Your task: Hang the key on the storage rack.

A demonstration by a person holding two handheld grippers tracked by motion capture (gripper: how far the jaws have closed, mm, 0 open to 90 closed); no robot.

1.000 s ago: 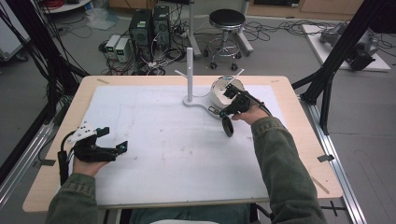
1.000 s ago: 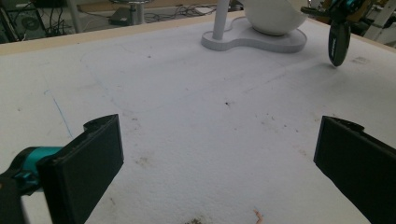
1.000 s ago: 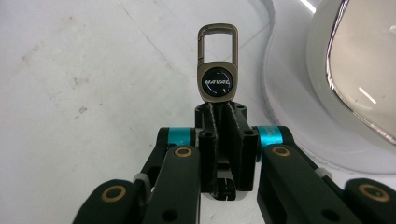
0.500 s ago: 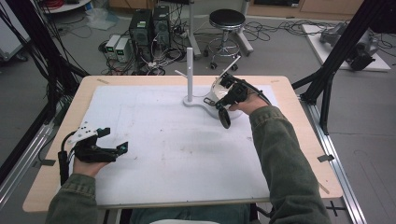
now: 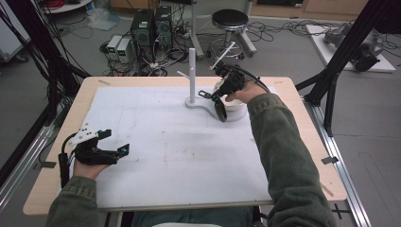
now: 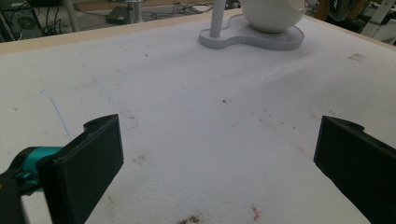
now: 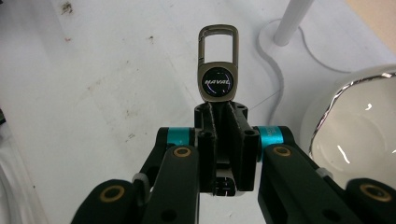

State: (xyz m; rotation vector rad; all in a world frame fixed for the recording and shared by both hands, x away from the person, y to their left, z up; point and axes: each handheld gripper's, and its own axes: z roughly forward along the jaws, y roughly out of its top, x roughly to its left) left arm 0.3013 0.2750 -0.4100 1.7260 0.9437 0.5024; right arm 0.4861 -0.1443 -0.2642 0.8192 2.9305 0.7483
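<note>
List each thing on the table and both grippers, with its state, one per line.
left gripper: open, empty, low over the white mat.
right gripper: shut on the key fob.
key fob: held upright, clip loop pointing away, off the mat.
bowl: upright, empty.
white stand: upright, pegs bare.

The high view looked forward and down from above the person's side over the whole table point(image 5: 56, 189), while the left gripper view sat low, facing across the white mat point(image 6: 196, 116) toward the stand point(image 6: 252, 37), which the close downward right gripper view shared.
</note>
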